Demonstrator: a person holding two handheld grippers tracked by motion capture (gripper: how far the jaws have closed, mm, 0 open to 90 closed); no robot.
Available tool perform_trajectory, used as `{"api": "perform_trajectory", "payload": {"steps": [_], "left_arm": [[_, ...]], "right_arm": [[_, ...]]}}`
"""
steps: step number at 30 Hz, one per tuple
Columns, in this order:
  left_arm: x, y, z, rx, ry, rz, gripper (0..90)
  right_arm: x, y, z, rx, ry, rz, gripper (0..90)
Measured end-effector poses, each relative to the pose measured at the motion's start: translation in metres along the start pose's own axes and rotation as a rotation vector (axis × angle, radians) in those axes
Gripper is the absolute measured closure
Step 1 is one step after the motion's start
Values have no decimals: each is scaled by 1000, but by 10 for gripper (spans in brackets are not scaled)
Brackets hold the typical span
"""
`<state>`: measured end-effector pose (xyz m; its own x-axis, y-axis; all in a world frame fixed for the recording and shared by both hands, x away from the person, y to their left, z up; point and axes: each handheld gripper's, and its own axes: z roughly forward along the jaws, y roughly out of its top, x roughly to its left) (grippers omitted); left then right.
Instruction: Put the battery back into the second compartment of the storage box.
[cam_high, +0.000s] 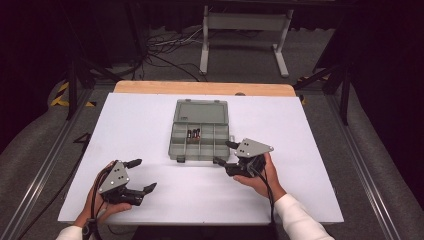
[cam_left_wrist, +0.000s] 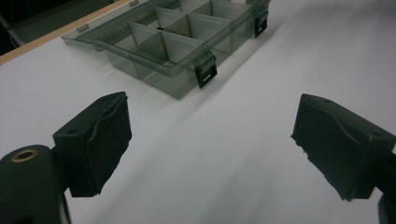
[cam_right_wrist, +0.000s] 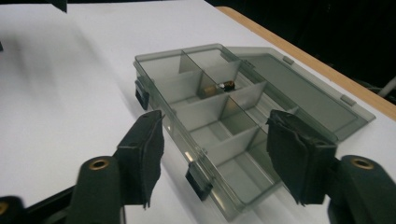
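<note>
the translucent grey plastic organiser box with inner dividers (cam_high: 199, 136) lies near the middle of the white table top (cam_high: 140, 125), its hinged lid folded flat back on the far side, so the opening of the box seems already done. in a middle compartment of the far row lie a few small dark cylinders with coppery ends, perhaps batteries (cam_high: 193, 133); in the right gripper view they are seen in the same cell (cam_right_wrist: 219, 87). the other compartments look empty. the right gripper (cam_high: 226, 152) hovers just beside the near right corner of the box, its jaws wide apart and holding nothing; its own camera looks over the near edge with the two black latches (cam_right_wrist: 198, 182). the left gripper (cam_high: 141, 175) is well apart from the box, near the front edge of the table, also wide open and empty. the judgement is that the work stands at a pause: the box is open and partly filled, and what is left is probably to close the lid and press the latches, or to take the cylinders.
</note>
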<state>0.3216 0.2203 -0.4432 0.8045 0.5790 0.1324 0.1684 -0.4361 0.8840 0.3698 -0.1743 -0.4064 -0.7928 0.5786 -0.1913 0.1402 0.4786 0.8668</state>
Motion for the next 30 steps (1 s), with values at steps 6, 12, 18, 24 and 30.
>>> {"api": "perform_trajectory", "payload": {"steps": [6,12,18,24,30], "left_arm": [[8,4,6,4,10,2,88],[14,8,11,0,31,11,67],[26,10,17,24,42,6,163],[45,14,26,45,59,-18,379],[65,19,33,63,68,-39,675]], "right_arm": [[-4,-10,-5,20,-68,7,175],[-14,-18,-11,31,-97,38,135],[-27,-24,-16,25,-119,72,163],[-42,-33,-17,39,-110,105,345],[-61,-38,-17,79,-112,141,641]]}}
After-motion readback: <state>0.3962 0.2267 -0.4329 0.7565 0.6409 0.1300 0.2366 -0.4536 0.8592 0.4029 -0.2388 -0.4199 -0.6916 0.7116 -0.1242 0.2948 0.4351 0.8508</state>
